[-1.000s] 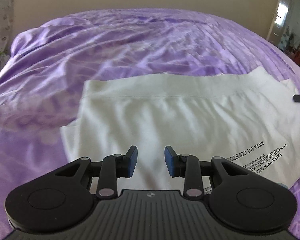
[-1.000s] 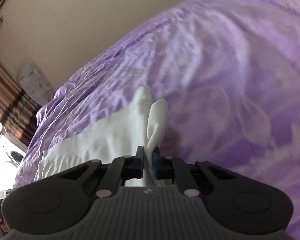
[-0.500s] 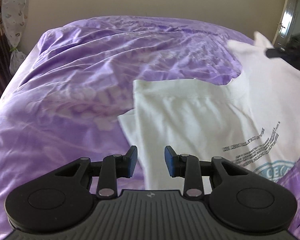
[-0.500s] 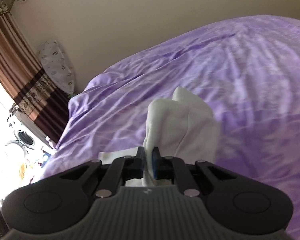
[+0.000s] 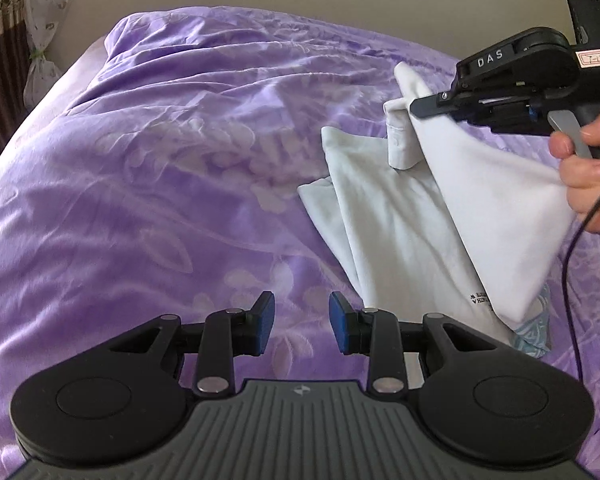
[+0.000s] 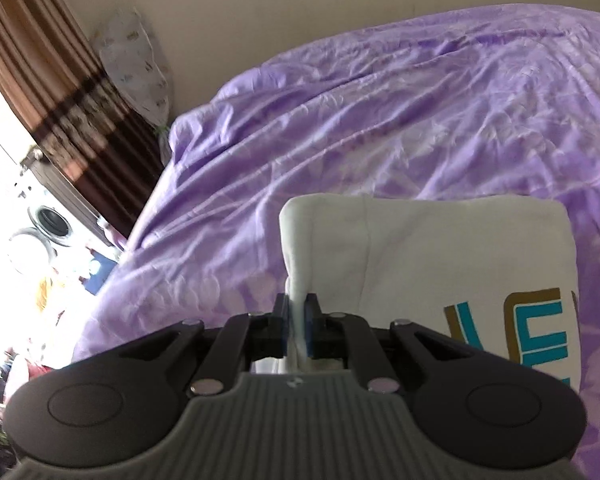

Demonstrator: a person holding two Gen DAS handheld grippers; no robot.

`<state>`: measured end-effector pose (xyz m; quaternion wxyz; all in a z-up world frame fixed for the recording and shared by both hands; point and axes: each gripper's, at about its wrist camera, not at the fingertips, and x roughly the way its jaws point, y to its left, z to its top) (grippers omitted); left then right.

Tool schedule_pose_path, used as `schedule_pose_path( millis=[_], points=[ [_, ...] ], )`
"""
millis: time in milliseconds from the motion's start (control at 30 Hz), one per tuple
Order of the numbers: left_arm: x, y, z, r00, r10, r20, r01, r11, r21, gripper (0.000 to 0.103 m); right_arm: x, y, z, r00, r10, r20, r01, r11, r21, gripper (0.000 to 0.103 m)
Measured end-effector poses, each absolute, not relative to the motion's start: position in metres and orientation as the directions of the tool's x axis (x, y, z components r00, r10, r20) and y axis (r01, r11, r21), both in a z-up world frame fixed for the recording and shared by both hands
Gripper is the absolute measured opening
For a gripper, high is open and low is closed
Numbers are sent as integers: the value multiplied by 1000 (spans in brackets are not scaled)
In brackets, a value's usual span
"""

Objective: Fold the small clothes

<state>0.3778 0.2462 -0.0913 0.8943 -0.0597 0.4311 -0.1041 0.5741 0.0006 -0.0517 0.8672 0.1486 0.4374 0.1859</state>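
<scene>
T-shirt (image 5: 480,200) edge pinched in right gripper (image 6: 298,330), lifted over purple bedspread (image 5: 160,180); left gripper (image 5: 300,322) part-open, empty.

shirt's (image 6: 440,264) teal print cut off at right edge, washing machine (image 6: 50,222) blurred

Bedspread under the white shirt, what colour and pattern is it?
Purple bedspread with a pale floral print, clearest in the left wrist view.
</scene>
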Motion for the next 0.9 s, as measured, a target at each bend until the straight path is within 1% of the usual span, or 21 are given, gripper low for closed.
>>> schedule_pose_path(
  millis=[67,133,167,200,233,267,300,333,367,400,500,600,733,800,900],
  points=[
    [376,249,-90,615,-246,-749,132,969,-210,38,574,-2,-49,585,440,-682,-188,891,414,3],
    [376,251,-90,625,-253,-739,128,966,-223,38,570,-13,-34,672,442,-594,-187,878,441,3],
    [377,251,-91,624,-255,-738,127,966,-226,38,567,-23,-25,722,453,-523,-196,859,473,3],
    [378,252,-93,622,-252,-741,124,966,-225,38,564,-29,-18,749,465,-471,-209,841,499,3],
    [379,252,-95,619,-247,-745,116,968,-224,38,563,-31,-14,755,477,-451,-222,832,508,3],
    [380,252,-97,615,-243,-750,108,968,-225,38,565,-25,-14,727,497,-474,-247,833,495,3],
    [380,252,-99,611,-242,-754,101,968,-229,38,569,-13,-18,667,523,-530,-277,836,475,3],
    [380,253,-100,609,-240,-756,95,968,-231,38,571,2,-29,594,526,-609,-296,846,443,3],
    [378,254,-101,608,-238,-757,89,968,-233,38,572,14,-40,549,505,-666,-301,863,406,3],
    [377,255,-101,607,-241,-757,90,967,-236,38,571,22,-52,532,482,-697,-298,876,379,3],
    [372,258,-99,606,-247,-757,96,966,-238,38,572,31,-76,486,503,-715,-271,864,424,3],
    [372,261,-98,605,-274,-747,90,956,-278,38,575,39,-84,452,505,-736,-284,863,418,5],
    [367,261,-87,627,-322,-709,83,933,-350,38,575,40,-79,427,537,-728,-276,844,460,16],
    [361,259,-77,645,-342,-683,90,922,-377,38,567,39,-66,435,549,-714,-324,835,445,29],
    [354,255,-63,659,-373,-653,99,904,-417,38,546,31,-39,470,544,-696,-400,833,381,34]
  ],
)
